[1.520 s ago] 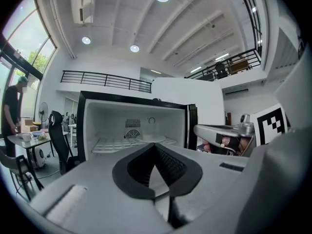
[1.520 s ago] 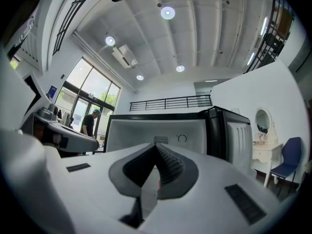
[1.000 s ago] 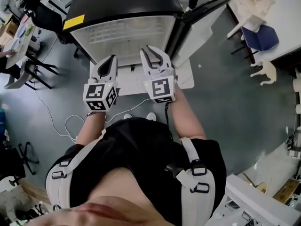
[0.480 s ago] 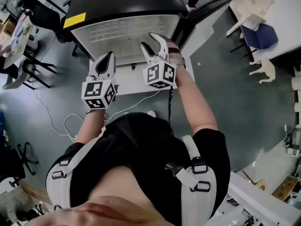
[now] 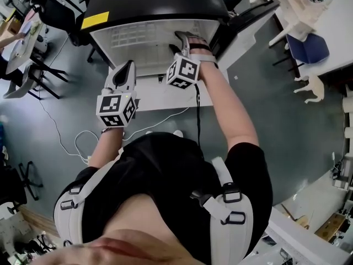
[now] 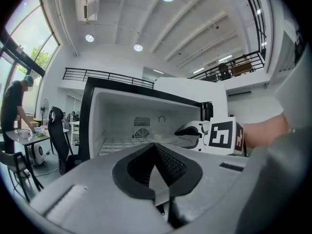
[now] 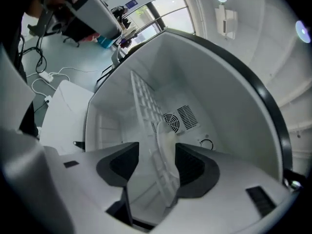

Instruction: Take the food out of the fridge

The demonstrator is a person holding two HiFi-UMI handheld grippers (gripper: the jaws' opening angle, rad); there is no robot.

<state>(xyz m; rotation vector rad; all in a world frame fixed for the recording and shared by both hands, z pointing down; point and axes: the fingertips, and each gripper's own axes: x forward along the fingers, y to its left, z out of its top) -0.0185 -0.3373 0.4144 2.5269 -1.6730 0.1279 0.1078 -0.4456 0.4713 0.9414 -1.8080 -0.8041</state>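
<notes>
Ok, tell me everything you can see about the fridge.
The fridge is small, black outside with a yellow sticker on top, white inside. Its door stands open at the person's right. Inside are a white grid shelf and, on the back wall, a round fan and a vent. A pale flat thing lies on the shelf. The right gripper reaches in; its jaws have just been opening, with the pale thing between them, not gripped.

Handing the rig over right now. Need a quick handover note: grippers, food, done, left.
Left gripper: shut, empty, outside the fridge opening.
Right gripper: reached into the fridge; its jaws have just been opening. The pale food on the wire shelf lines up with the gap but is not gripped.
Done: door open.
Left: close on the food and lift it out.
</notes>
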